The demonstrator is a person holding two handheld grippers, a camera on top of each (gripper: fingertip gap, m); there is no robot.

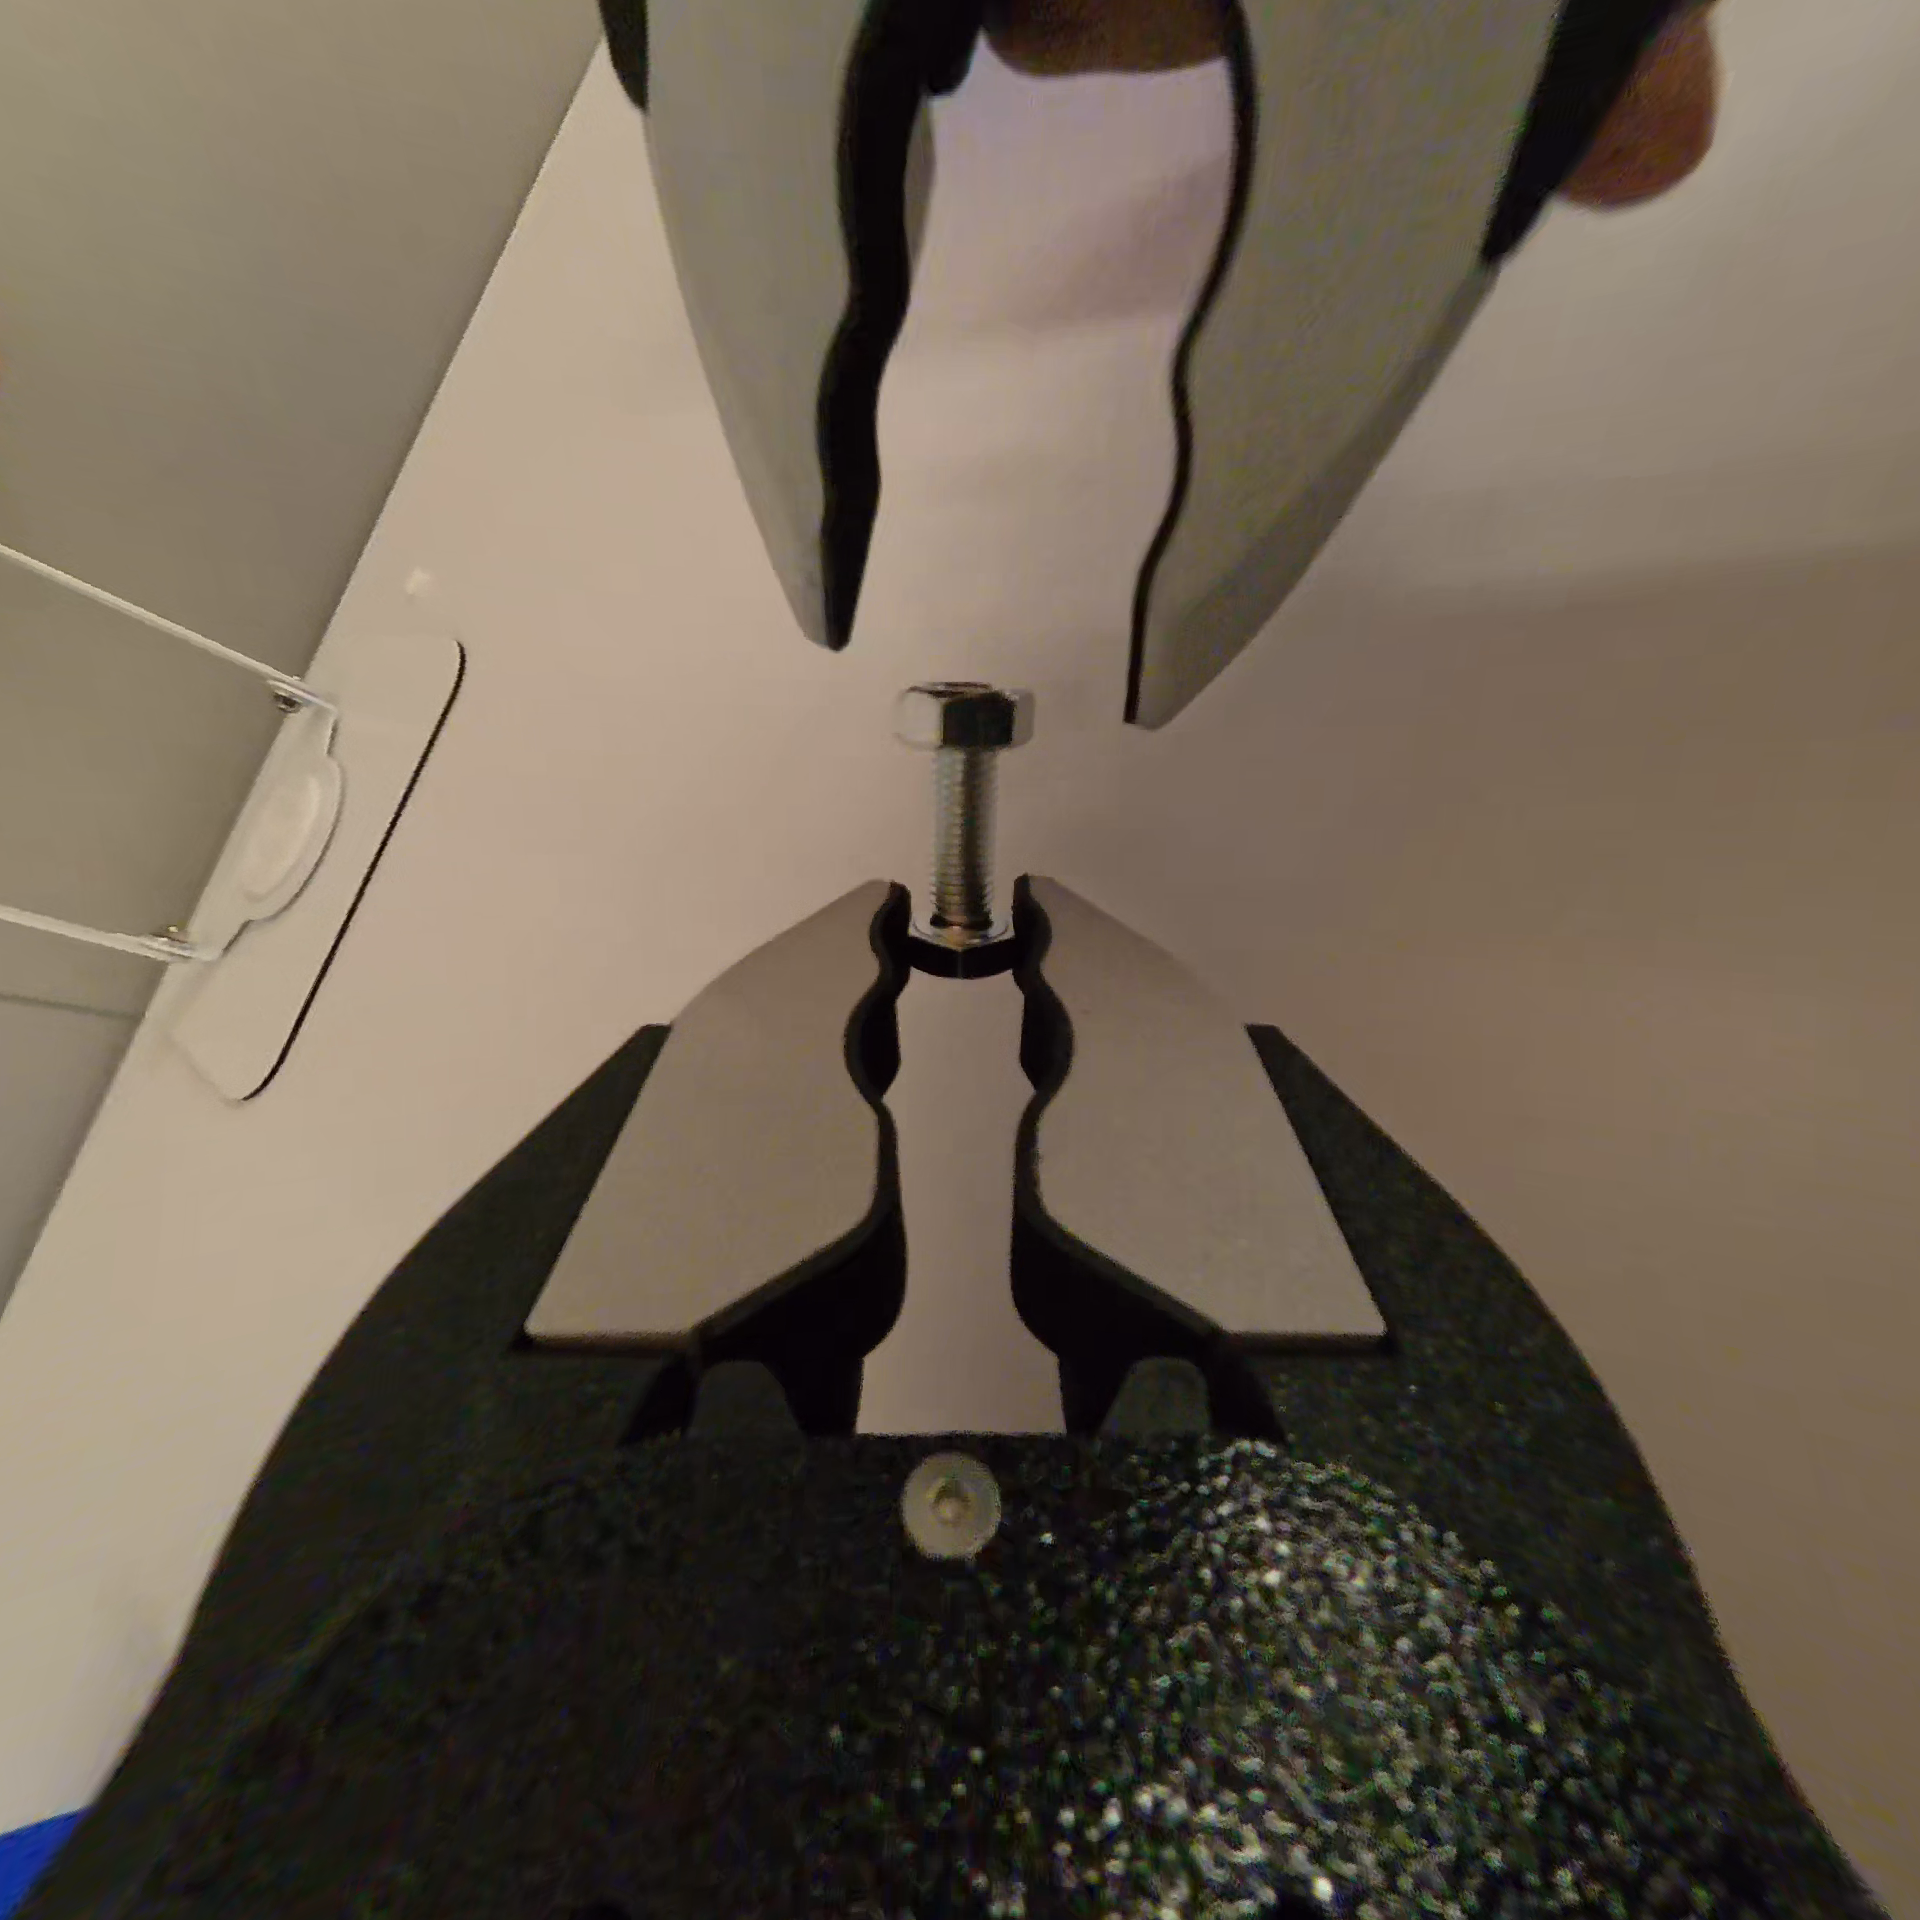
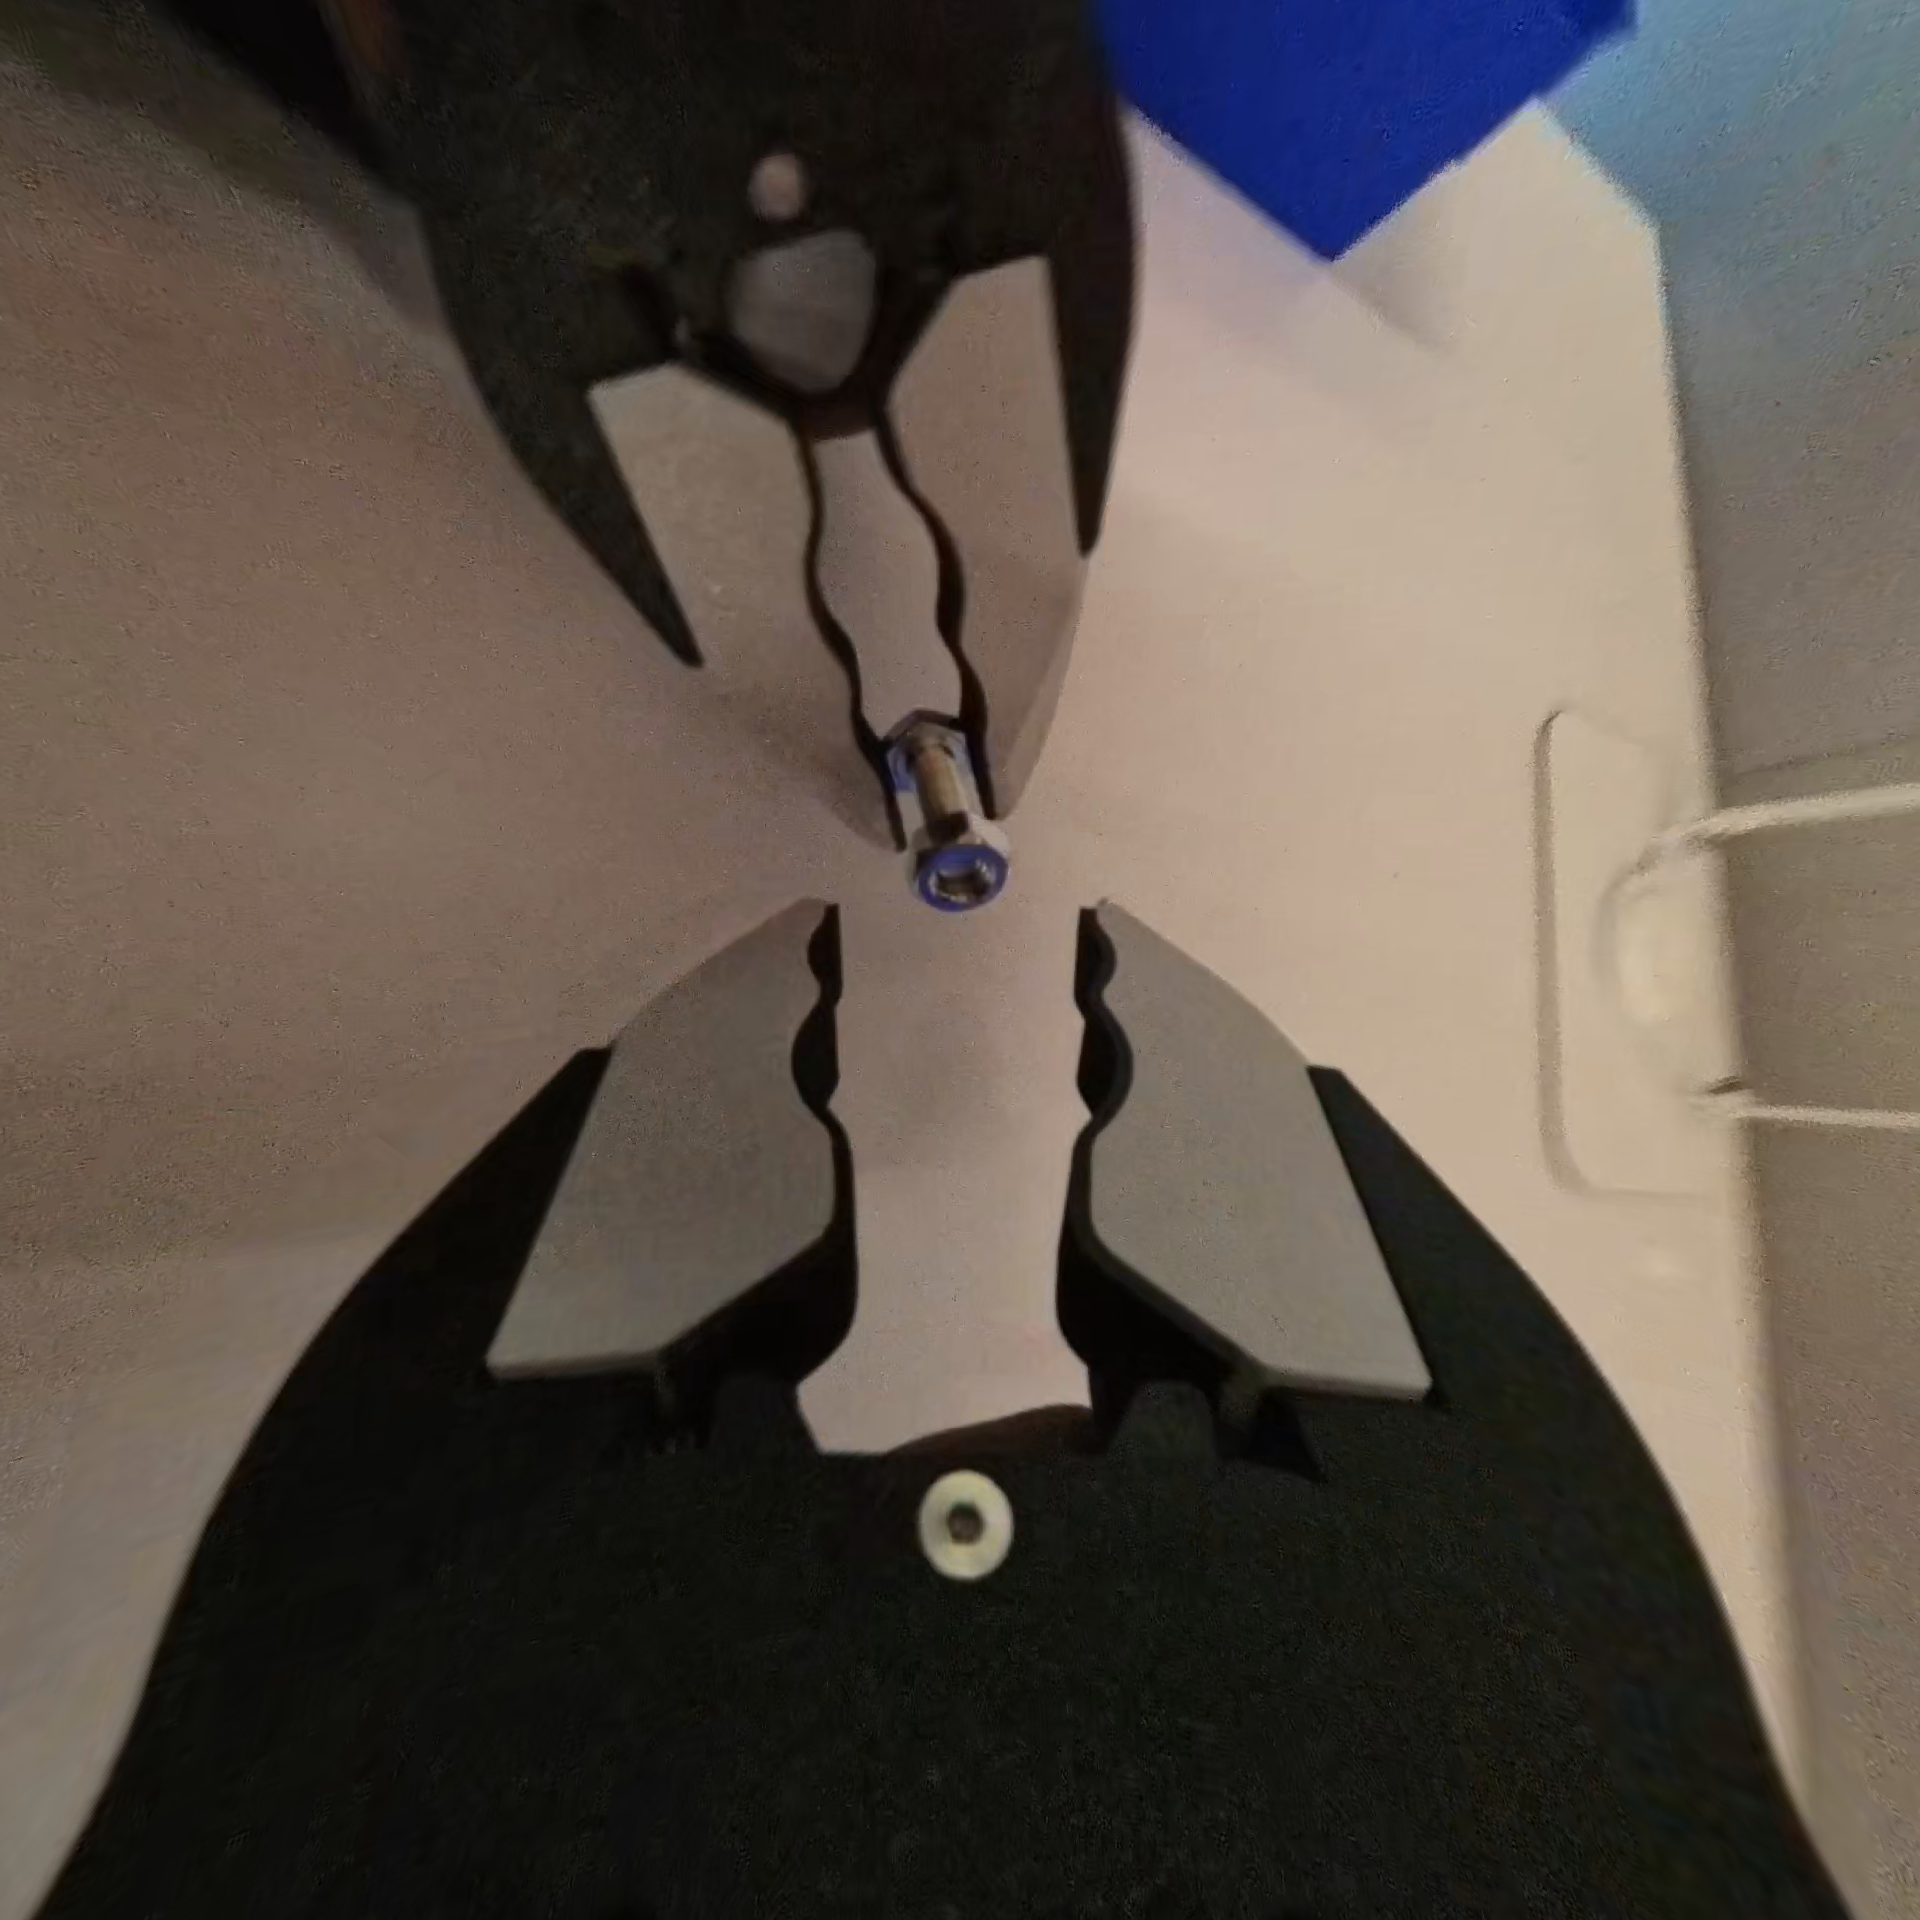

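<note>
silver bolt point(image 1: 964, 821), grey-and-black tongs point(image 1: 958, 914), white table point(image 1: 1455, 831), blue block point(image 2: 1351, 114)

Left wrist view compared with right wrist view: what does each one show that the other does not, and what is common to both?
Only the left wrist view shows the bolt's threaded shaft side-on, with the nut's flat sides, and fingers of a hand at the top edge.

Only the right wrist view shows the nut's open end face and a blue object at the top.

Both show the left gripper shut on the bolt's head, the right gripper open just short of the nut, the white table and a clear plastic bracket.
</note>
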